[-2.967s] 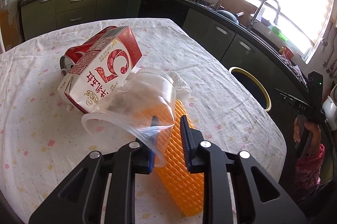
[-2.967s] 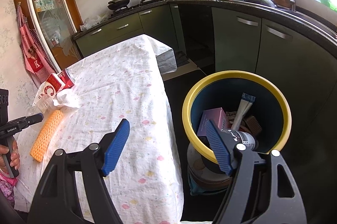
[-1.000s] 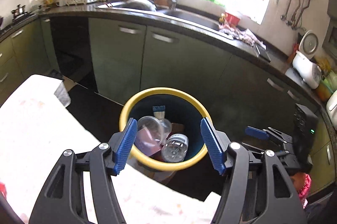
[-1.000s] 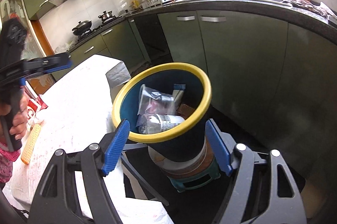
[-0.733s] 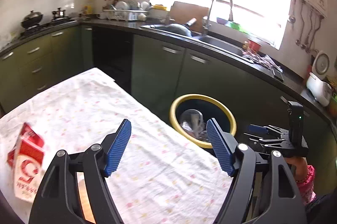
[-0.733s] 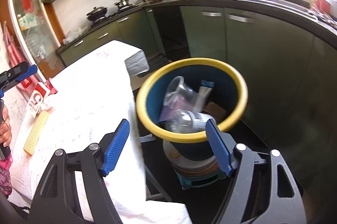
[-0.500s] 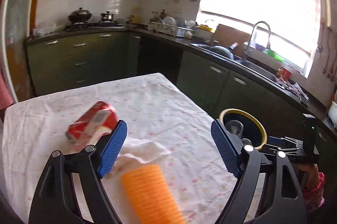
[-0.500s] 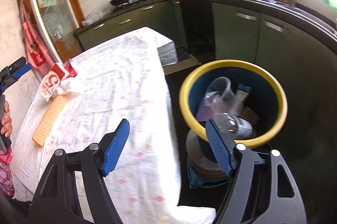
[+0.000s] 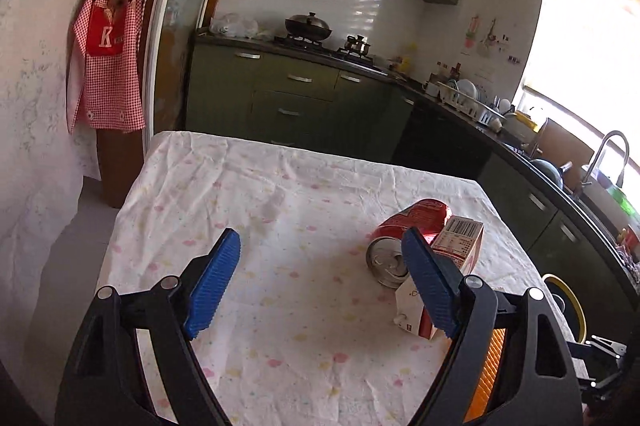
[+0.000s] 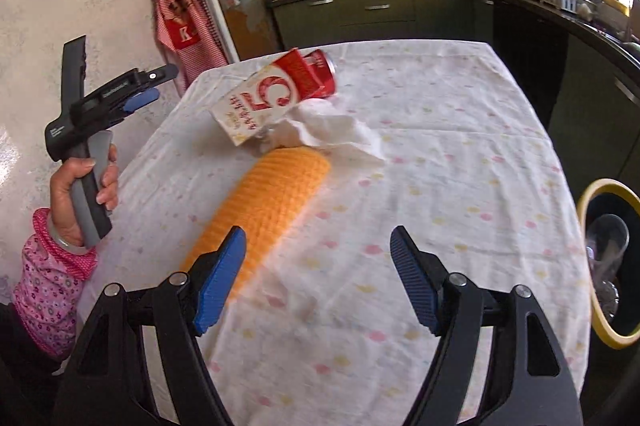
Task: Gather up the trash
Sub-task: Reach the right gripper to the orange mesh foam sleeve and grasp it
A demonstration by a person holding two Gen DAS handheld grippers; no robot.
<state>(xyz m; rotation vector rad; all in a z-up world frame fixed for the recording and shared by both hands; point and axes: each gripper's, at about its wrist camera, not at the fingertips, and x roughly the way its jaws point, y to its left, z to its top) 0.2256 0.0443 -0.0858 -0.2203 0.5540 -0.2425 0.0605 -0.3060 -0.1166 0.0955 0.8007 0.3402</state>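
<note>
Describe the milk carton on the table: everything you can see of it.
The milk carton is a white paperboard box with a red upper part, a big red "5" and red characters on its broad face; the left wrist view shows a barcode panel. It lies on its side on the floral tablecloth, pressed against the red can behind it. Its white end reaches the crumpled white tissue beside the orange cloth. No hand-held gripper touches it.

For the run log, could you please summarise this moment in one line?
left hand-held gripper: open, empty | right hand-held gripper: open, empty | carton, can, tissue: on table | cup: in bin
</note>
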